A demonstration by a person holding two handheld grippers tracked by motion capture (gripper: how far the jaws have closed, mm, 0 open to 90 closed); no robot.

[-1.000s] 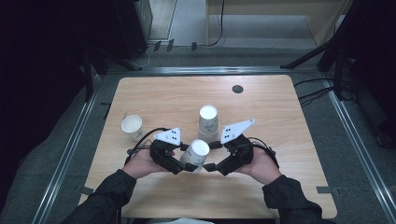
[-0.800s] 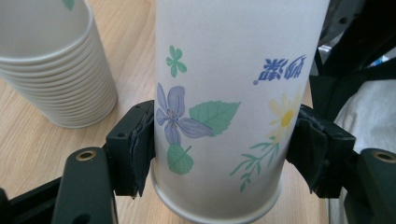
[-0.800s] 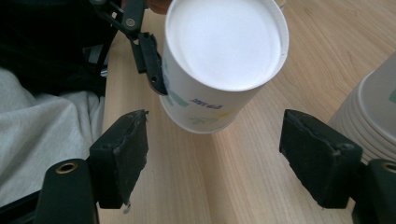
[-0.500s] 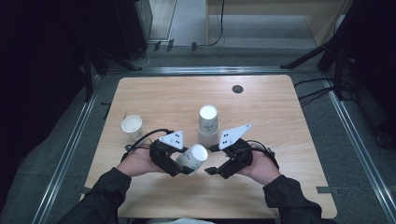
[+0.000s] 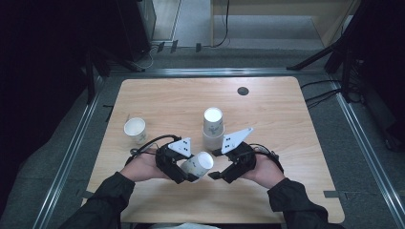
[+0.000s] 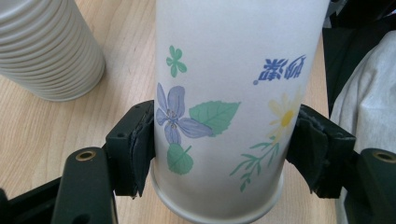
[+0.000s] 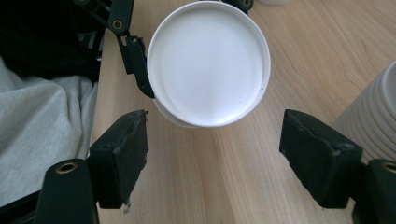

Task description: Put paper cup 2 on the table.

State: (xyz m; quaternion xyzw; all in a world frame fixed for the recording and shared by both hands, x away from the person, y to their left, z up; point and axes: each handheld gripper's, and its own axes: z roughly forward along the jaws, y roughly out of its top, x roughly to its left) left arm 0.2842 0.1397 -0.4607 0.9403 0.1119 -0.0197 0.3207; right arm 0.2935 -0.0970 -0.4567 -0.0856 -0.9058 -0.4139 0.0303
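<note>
Cup (image 5: 198,165) held tilted above the table (image 5: 286,124): from above we see the left gripper (image 5: 188,172) clamped on its sides, its white mouth toward the right gripper (image 5: 216,175), whose jaws stand apart with nothing in them; a cup stack (image 5: 212,128) rises just beyond both. In the left gripper view, pads (image 6: 140,149) press a white cup (image 6: 229,102) printed with flowers and leaves. In the right gripper view, the round mouth (image 7: 208,63) sits just ahead of open jaws.
</note>
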